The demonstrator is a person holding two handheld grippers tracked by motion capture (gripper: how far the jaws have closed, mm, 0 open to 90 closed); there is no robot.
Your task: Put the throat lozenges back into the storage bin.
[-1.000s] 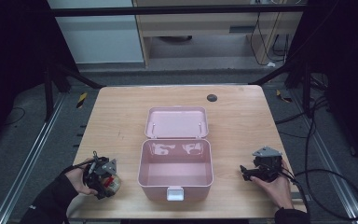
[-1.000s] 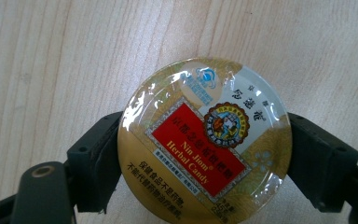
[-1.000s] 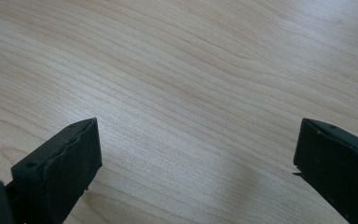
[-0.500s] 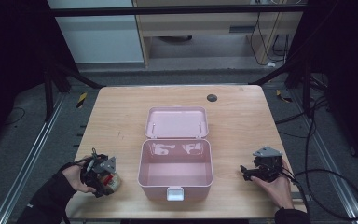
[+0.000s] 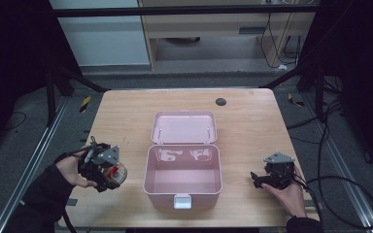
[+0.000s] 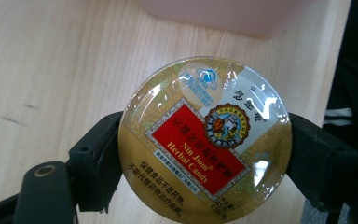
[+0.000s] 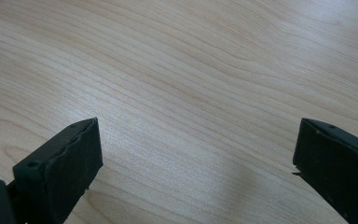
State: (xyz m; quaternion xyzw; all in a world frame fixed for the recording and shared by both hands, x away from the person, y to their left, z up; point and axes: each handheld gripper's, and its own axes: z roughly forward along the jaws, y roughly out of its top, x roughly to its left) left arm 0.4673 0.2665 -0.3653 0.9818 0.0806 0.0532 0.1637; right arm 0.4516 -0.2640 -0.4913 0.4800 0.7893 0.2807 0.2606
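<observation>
Gold-lidded and glossy, the herbal candy tin (image 6: 205, 140) sits pinched across its rim in my left gripper (image 5: 108, 171), beside the pink box (image 5: 182, 175); light, stiff, probably slippery. My right gripper (image 7: 196, 172) gapes empty.

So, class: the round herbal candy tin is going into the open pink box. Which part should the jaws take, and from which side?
Grip the candy tin across its rim, one jaw on each opposite edge, coming in side-on with the lid facing the camera. It is a flat round disc, so only the edge gives the jaws purchase. The left gripper holds it this way, beside the pink box.
</observation>
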